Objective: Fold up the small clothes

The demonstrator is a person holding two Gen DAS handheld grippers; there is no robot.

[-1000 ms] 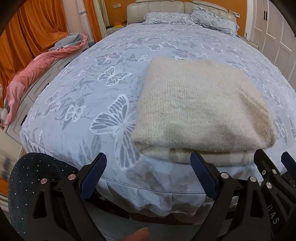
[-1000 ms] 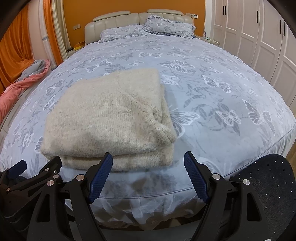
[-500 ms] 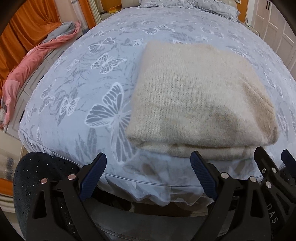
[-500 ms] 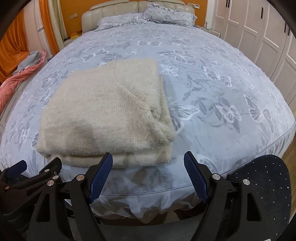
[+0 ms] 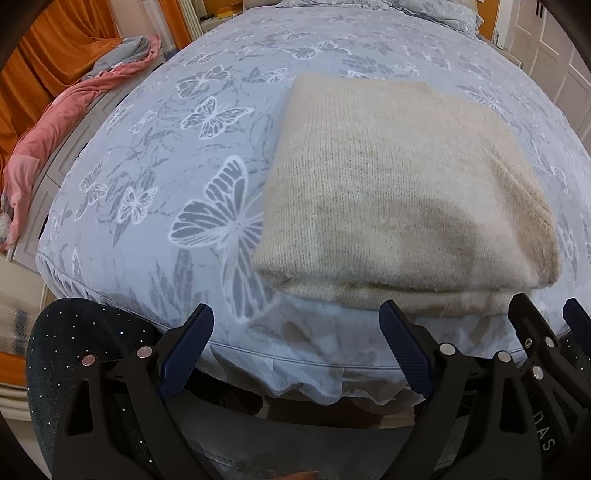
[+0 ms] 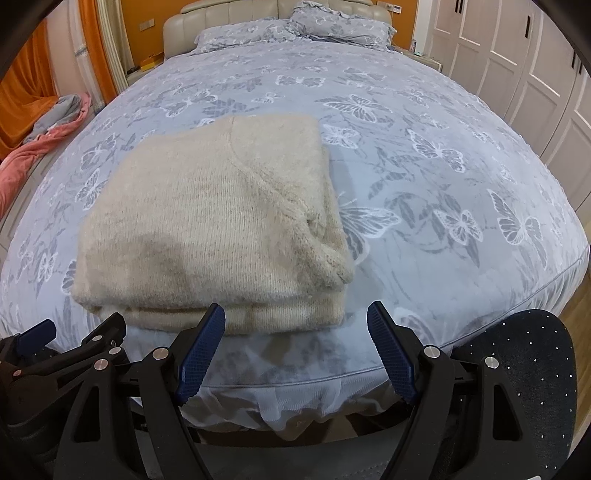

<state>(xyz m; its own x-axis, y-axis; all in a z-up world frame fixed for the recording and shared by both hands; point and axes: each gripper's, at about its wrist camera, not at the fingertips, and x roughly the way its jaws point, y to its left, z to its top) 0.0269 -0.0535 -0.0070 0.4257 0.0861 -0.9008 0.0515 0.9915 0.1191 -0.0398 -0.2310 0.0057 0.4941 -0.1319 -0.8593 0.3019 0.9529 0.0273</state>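
Tilted further down than a second ago, headboard gone from the left view's top. Folded sweater (image 5: 402,206) lying near bed (image 5: 155,155) foot edge, bare cover at frame right. Left gripper (image 5: 295,349) and right gripper (image 6: 295,349) both spread, empty.

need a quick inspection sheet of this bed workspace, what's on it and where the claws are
surface: bed with a grey butterfly-print cover, mostly bare.
job's things: one cream sweater, folded into a thick rectangle, lying near the foot edge of the bed.
clutter: pink and grey blanket heaped beside the bed; two pillows at the headboard.
grippers: left claw open, nothing between the jaws, off the bed edge near the sweater's left corner; right claw open, empty, short of the sweater's right corner.
cables: nothing seen.
surroundings: orange curtains, white wardrobe doors, orange wall behind the headboard.
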